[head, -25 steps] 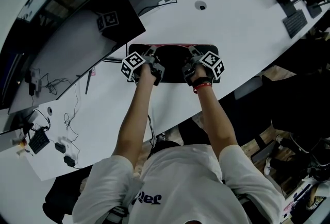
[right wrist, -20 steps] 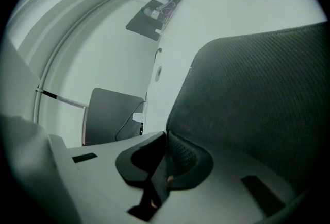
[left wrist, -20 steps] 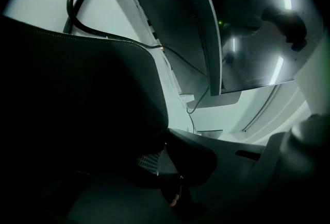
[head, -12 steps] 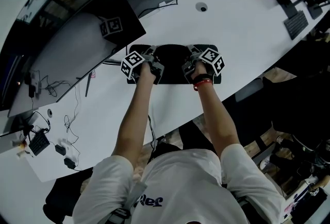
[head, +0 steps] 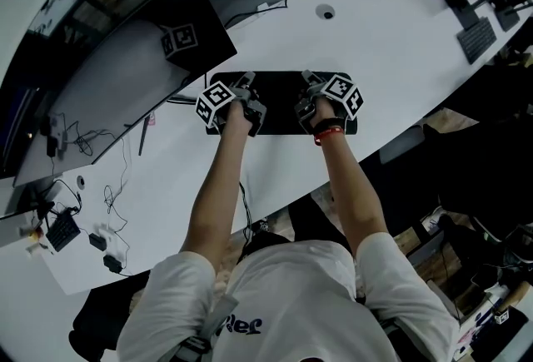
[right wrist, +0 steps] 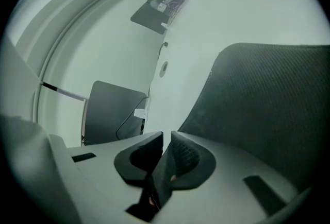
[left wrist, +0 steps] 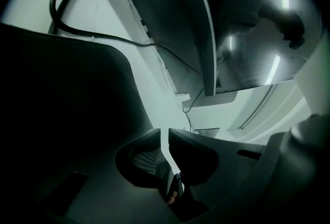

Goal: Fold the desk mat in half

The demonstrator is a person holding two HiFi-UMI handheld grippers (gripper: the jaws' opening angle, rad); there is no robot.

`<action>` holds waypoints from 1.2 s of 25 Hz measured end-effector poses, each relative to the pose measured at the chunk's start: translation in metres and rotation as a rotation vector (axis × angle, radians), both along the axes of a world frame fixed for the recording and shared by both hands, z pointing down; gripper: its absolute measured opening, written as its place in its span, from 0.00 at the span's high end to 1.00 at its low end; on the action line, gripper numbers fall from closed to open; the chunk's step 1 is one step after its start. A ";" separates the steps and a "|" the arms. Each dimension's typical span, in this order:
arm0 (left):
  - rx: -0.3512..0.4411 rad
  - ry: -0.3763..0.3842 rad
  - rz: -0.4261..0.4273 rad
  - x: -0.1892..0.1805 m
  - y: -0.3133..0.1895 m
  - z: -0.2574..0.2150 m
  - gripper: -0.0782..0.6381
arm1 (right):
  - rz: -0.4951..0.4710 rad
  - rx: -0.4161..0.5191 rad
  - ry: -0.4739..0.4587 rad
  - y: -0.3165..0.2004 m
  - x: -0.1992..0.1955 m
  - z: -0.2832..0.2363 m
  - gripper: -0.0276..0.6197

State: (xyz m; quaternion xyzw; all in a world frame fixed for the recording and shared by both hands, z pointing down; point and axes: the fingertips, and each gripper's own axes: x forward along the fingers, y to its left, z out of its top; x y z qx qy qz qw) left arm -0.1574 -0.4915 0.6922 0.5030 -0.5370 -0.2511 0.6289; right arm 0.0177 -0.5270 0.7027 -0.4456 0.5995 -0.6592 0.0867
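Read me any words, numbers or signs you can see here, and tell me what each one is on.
"…er": dark blue print on the person's white shirt. The letters before it are folded away and unclear.
Marker cubes: black-and-white square patterns only, no letters or numbers.
Keyboard at the far end of the desk: keys too small to read.
Nothing else legible.

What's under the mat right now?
Only white desk shows around the mat. Whatever lies beneath the mat is covered, so I cannot tell.
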 end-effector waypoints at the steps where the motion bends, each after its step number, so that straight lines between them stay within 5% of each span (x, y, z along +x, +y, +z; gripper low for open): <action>1: 0.008 0.000 0.005 0.001 0.002 -0.003 0.81 | -0.004 0.011 0.007 0.001 0.000 -0.003 0.87; 13: 0.093 -0.100 0.107 0.013 0.045 -0.048 0.81 | -0.057 0.122 0.098 0.050 0.012 -0.043 0.87; 30: 0.225 -0.553 0.279 0.006 0.170 -0.121 0.82 | -0.201 0.359 0.282 0.168 0.003 -0.114 0.89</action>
